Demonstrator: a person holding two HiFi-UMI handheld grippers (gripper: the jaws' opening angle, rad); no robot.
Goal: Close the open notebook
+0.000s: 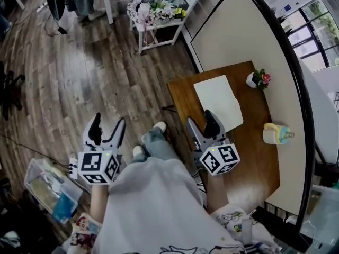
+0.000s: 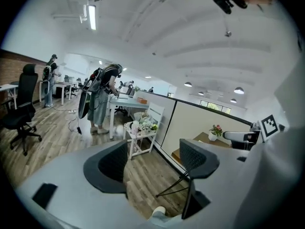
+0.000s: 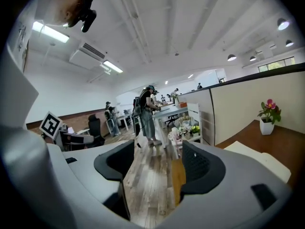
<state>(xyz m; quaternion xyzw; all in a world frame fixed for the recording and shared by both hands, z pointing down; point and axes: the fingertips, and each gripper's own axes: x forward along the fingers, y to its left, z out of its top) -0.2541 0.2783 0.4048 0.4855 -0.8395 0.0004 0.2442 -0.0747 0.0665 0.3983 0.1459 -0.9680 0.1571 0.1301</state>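
The left gripper hangs over the wooden floor with its jaws spread wide and nothing between them but floorboards. Far ahead of it stands a small white side table loaded with flowers. Just to its right are the person's legs and pale shoes. Further right, the right gripper is spread just as wide and also empty, its jaws framing the near left edge of the brown desk and the floor past it. The notebook lies flat on the desk just ahead and to the right of this claw, outside its jaws, with a plain white face up. Whether it is open or shut I cannot tell. Beyond the notebook, further right of the claw, a small white pot of flowers stands by the partition wall. A yellow container sits on the desk well to the claw's right.
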